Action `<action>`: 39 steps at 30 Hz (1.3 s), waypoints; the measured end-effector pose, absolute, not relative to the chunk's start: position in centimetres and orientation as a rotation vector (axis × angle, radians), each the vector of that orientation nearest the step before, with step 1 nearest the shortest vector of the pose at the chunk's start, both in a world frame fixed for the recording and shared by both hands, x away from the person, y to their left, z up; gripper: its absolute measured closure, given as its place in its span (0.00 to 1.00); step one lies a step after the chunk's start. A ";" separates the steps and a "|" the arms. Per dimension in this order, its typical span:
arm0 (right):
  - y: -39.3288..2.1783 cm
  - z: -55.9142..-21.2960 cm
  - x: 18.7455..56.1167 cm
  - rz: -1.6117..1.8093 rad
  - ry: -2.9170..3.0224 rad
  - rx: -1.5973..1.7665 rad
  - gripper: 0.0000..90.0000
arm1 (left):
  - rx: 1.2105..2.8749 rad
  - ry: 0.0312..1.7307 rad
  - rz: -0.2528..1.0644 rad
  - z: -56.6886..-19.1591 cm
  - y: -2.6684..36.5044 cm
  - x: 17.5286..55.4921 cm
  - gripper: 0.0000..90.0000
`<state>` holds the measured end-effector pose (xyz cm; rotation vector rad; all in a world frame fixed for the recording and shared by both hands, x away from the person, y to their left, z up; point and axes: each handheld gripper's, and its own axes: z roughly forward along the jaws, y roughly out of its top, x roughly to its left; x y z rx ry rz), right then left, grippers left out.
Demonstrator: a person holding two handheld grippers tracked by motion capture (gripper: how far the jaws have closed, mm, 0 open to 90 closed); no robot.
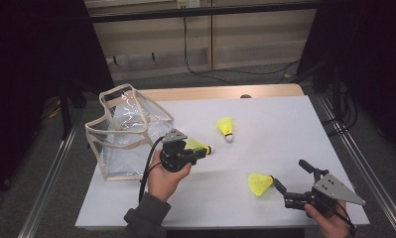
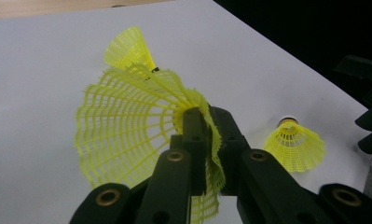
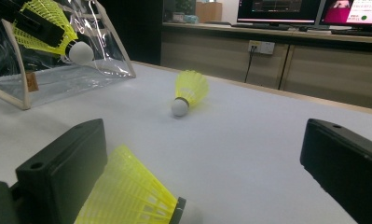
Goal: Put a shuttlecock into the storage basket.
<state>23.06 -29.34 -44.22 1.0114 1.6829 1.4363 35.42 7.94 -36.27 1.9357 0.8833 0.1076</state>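
item: yellow shuttlecock, held (image 1: 198, 146), centre-left of the high view, lifted just beside the open side of the clear bag (image 1: 123, 131); white cork tip pointing right. left tongs (image 1: 193, 153) pressed together on its mesh skirt, which the left gripper view shows crumpled and folded between the jaws. second shuttlecock (image 1: 260, 183), lower right of centre, lying on the white surface (image 1: 265, 129) with its skirt toward the left; right tongs (image 1: 285, 176) spread wide, one jaw just beside its cork end, the other well apart, nothing pinched. third shuttlecock (image 1: 226, 128), upper centre, lying free on the surface, apart from both tongs. bag: clear plastic with beige trim, standing at the left of the surface, mouth facing the held shuttlecock. hazards, as judged: the thin skirt grip may deform the mesh further or let the shuttlecock slip out before it is inside the bag; the soft bag wall may fold or slide if nudged by the left tongs; the right tongs, closing off-centre, could flick the light second shuttlecock away.
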 end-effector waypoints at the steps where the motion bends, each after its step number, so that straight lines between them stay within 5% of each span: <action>1: -29.3 -44.2 23.1 1.435 1.682 1.012 0.01 | 1.934 0.881 0.113 -36.2 7.9 35.4 0.95; 39: -29.0 -44.1 23.1 1.441 1.684 1.002 0.01 | 1.929 0.867 0.112 -32.8 9.0 35.9 0.95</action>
